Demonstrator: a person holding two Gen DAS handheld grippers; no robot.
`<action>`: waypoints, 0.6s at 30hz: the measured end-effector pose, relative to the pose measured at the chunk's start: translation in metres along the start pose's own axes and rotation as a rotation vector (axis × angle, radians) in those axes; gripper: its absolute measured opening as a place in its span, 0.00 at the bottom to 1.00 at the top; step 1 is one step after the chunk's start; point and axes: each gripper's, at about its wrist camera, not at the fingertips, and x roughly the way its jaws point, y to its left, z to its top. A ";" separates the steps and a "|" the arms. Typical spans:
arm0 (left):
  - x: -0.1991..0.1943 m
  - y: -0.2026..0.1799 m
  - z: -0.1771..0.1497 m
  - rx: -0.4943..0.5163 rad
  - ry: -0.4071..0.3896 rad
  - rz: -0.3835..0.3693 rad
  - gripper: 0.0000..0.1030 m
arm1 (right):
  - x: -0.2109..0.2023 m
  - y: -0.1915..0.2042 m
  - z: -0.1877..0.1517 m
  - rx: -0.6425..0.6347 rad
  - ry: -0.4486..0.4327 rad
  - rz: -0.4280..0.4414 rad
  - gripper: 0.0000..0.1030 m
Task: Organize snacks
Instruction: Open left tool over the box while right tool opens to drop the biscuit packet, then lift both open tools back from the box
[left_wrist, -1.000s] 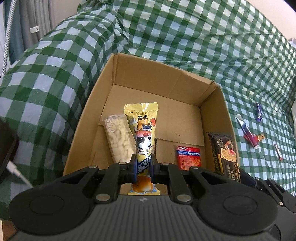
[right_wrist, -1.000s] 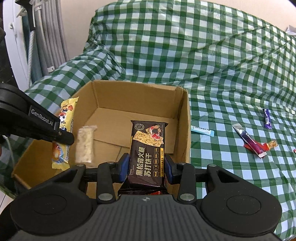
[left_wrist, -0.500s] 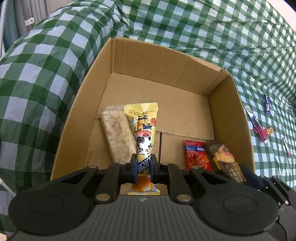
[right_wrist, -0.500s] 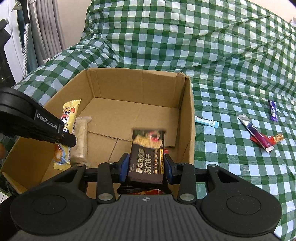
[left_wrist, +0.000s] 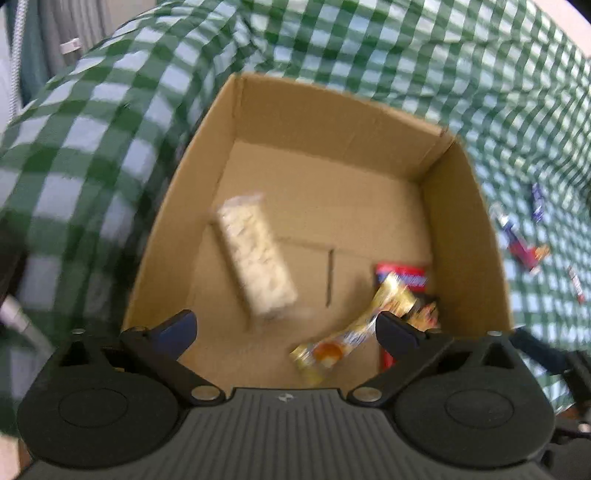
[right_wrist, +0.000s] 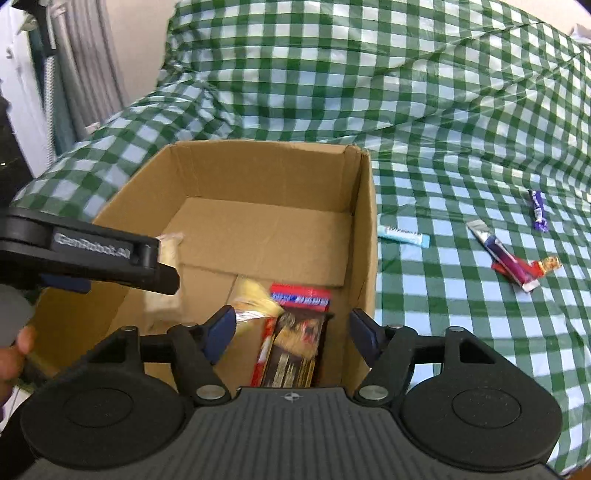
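Note:
An open cardboard box (left_wrist: 332, 122) (right_wrist: 258, 173) sits on the green checked cloth. My left gripper (left_wrist: 284, 328) is open and empty above the box's near side. The yellow snack packet (left_wrist: 354, 325) lies blurred in the box next to a red packet (left_wrist: 402, 273). A clear bag of pale puffs (left_wrist: 255, 254) lies on the box floor at the left. My right gripper (right_wrist: 291, 328) is open and empty over the box's right side. The dark cracker packet (right_wrist: 295, 350) lies below it on the red packet (right_wrist: 299, 295).
Loose snacks lie on the cloth right of the box: a light blue stick (right_wrist: 402, 234), a purple and red packet (right_wrist: 506, 262), a small purple bar (right_wrist: 537, 210). The left gripper's arm (right_wrist: 85, 254) crosses the box's left side. Curtains hang at the far left.
Both grippers have opened. The yellow packet has dropped from the left gripper into the box. The dark cracker packet has dropped from the right gripper onto the red packet.

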 end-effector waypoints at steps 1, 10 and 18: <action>-0.004 0.002 -0.006 -0.002 0.008 0.005 1.00 | -0.008 0.003 -0.003 -0.014 0.001 -0.013 0.82; -0.069 0.012 -0.060 0.016 -0.030 0.087 1.00 | -0.075 0.017 -0.020 -0.014 -0.057 -0.002 0.90; -0.123 0.011 -0.109 -0.002 -0.103 0.066 1.00 | -0.142 0.024 -0.047 -0.014 -0.119 0.027 0.94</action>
